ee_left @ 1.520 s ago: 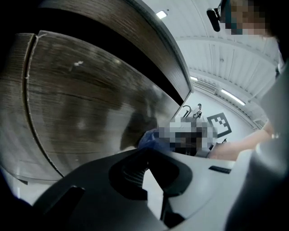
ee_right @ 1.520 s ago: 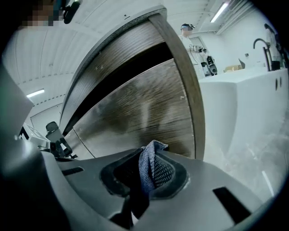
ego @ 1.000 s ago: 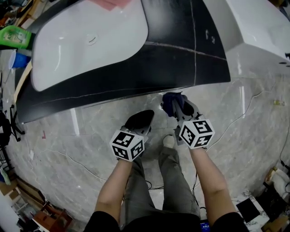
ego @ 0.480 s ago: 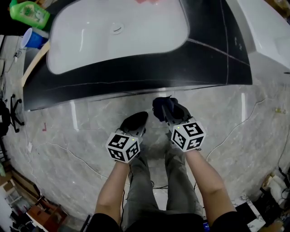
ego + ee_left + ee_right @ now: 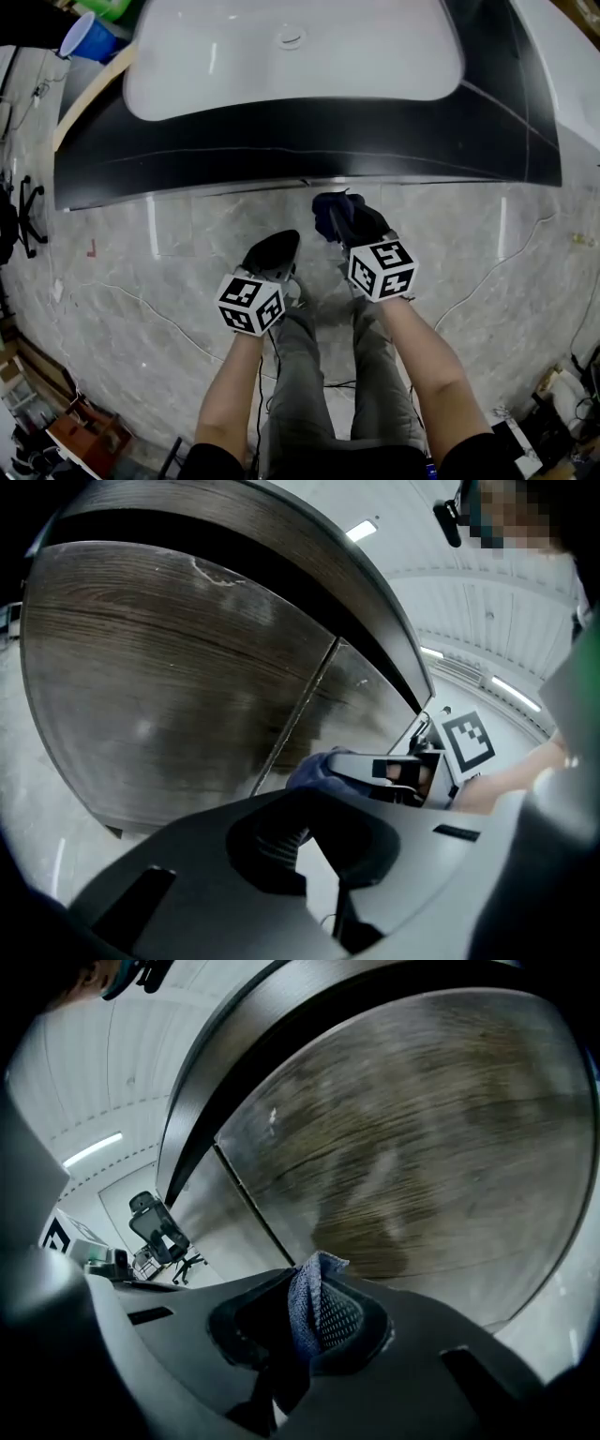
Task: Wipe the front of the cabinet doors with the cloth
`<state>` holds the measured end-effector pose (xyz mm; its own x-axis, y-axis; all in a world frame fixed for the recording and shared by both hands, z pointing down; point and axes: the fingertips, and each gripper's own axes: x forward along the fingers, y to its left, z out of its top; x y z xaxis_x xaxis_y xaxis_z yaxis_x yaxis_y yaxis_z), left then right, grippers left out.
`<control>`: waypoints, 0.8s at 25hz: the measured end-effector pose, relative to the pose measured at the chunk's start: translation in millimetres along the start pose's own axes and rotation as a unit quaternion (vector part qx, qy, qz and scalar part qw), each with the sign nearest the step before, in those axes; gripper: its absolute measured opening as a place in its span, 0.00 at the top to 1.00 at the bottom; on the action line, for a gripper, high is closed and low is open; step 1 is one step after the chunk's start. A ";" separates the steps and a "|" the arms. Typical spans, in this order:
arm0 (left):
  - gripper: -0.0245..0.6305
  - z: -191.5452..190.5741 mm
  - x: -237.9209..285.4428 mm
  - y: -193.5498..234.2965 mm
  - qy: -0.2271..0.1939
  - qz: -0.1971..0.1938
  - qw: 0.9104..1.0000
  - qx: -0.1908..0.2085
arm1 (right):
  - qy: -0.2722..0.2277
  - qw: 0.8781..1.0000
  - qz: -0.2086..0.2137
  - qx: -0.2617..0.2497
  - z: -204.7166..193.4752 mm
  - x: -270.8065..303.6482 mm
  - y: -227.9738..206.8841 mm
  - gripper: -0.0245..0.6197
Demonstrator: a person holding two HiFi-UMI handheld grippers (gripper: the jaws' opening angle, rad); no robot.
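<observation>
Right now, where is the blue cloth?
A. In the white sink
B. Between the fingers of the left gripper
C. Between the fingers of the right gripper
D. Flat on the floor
C: the right gripper view shows the cloth pinched in the right gripper, in front of the cabinet door.
</observation>
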<state>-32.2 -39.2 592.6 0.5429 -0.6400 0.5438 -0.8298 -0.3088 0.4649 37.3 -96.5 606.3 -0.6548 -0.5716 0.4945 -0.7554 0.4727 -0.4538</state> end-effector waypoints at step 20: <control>0.95 -12.4 43.2 1.0 0.010 0.002 1.000 0.001 | 0.022 1.000 -0.012 -0.018 -12.2 40.4 -34.8 0.88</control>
<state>-8.0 -58.5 625.3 0.5426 -0.6274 0.5585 -0.8316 -0.3077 0.4623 36.8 -127.8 651.2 -0.6364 -0.5530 0.5377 -0.7707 0.4829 -0.4156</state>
